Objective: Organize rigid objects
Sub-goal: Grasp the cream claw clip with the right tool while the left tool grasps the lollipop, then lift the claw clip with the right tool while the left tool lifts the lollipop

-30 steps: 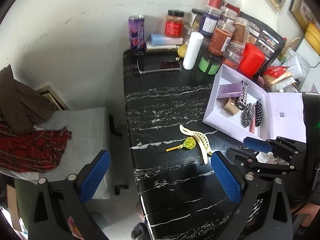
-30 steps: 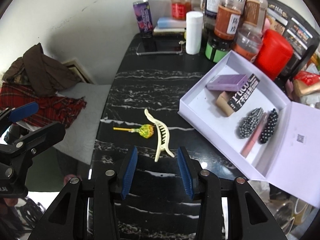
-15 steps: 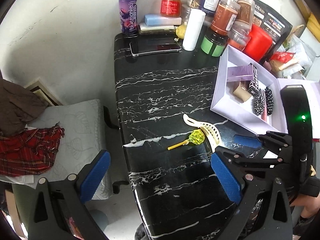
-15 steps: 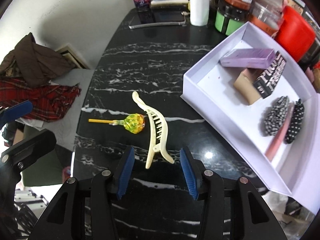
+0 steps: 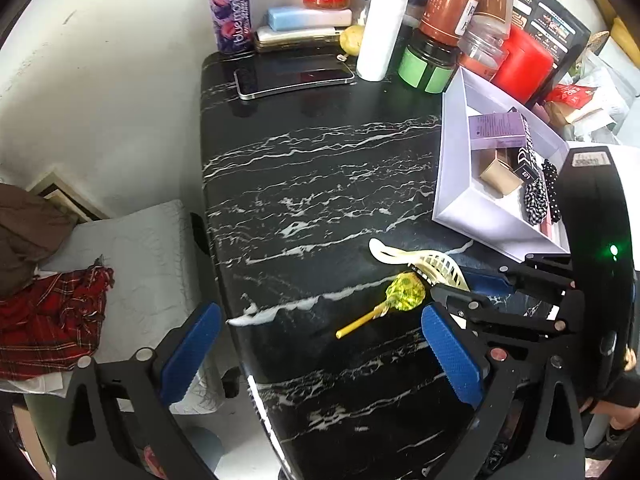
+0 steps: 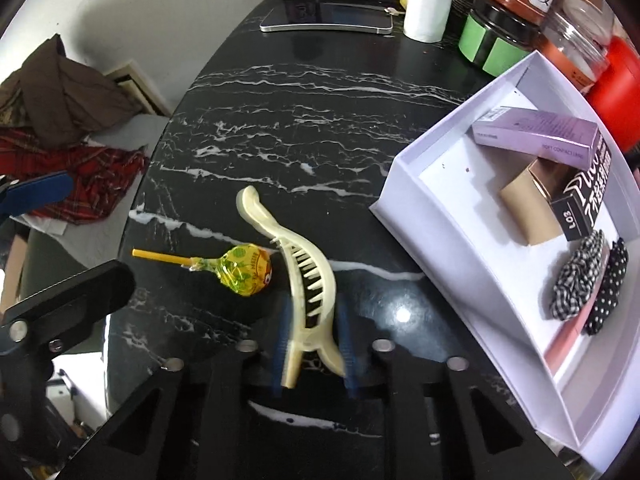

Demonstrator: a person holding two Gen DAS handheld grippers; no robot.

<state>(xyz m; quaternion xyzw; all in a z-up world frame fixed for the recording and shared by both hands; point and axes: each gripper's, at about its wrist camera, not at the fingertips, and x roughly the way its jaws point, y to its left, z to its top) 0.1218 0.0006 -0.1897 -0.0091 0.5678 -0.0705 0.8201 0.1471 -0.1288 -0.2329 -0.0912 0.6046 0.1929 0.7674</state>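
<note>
A cream hair claw clip (image 6: pixel 308 280) lies on the black marble table (image 6: pixel 320 128), touching a yellow-green wrapped lollipop (image 6: pixel 244 270) on its left. My right gripper (image 6: pixel 315 344) points down at the clip's handle end. Its jaws are closing, and the blurred blue pads sit against both sides of that end. In the left wrist view the clip (image 5: pixel 436 264) and lollipop (image 5: pixel 404 292) lie just ahead of my right gripper (image 5: pixel 464 286). My left gripper (image 5: pixel 320 356) hangs wide open over the table's left edge, holding nothing.
An open white box (image 6: pixel 408 208) at the right holds small cartons and hair ties. A phone (image 5: pixel 292 78), a purple can (image 5: pixel 232 12), a white bottle (image 5: pixel 380 32) and several jars crowd the far end. A chair with clothes (image 5: pixel 52 308) stands to the left.
Both grippers have come down closer to the table. The right jaws, open around the clip's end before, have closed in on it. The lollipop has not moved.
</note>
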